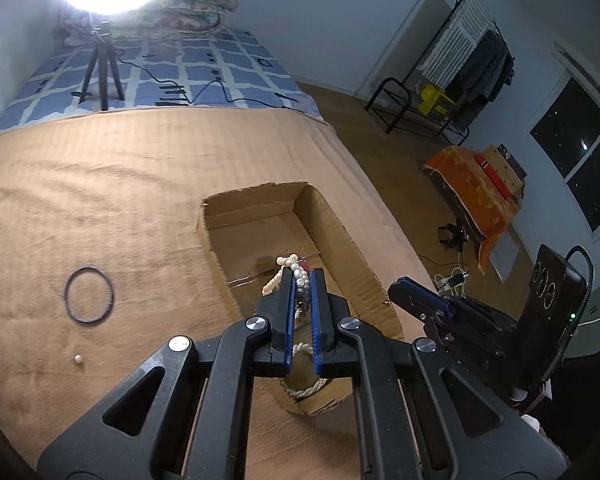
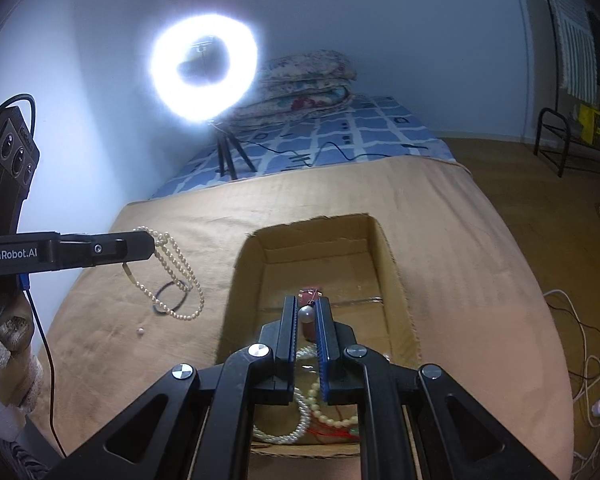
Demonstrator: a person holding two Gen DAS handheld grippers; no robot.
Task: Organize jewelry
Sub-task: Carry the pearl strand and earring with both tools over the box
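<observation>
My left gripper (image 1: pixel 302 274) is shut on a white pearl necklace (image 1: pixel 290 270) and holds it over the near-left part of an open cardboard box (image 1: pixel 256 204). In the right wrist view the left gripper (image 2: pixel 150 245) is left of the box (image 2: pixel 312 240), and the necklace (image 2: pixel 176 276) dangles in loops above the tan cloth. My right gripper (image 2: pixel 306 304) is shut on a large pearl bead (image 2: pixel 307 314) with a reddish piece under it, above the box. Pearl strands (image 2: pixel 296 428) and red thread lie in the box's near end. The right gripper (image 1: pixel 396 286) shows beside the box.
A black ring (image 1: pixel 89 295) and a loose pearl (image 1: pixel 77 358) lie on the tan cloth (image 1: pixel 100 200) left of the box. A ring light on a tripod (image 2: pixel 204 76) stands on the blue checked bed behind. Bare floor with cables (image 2: pixel 588 364) lies to the right.
</observation>
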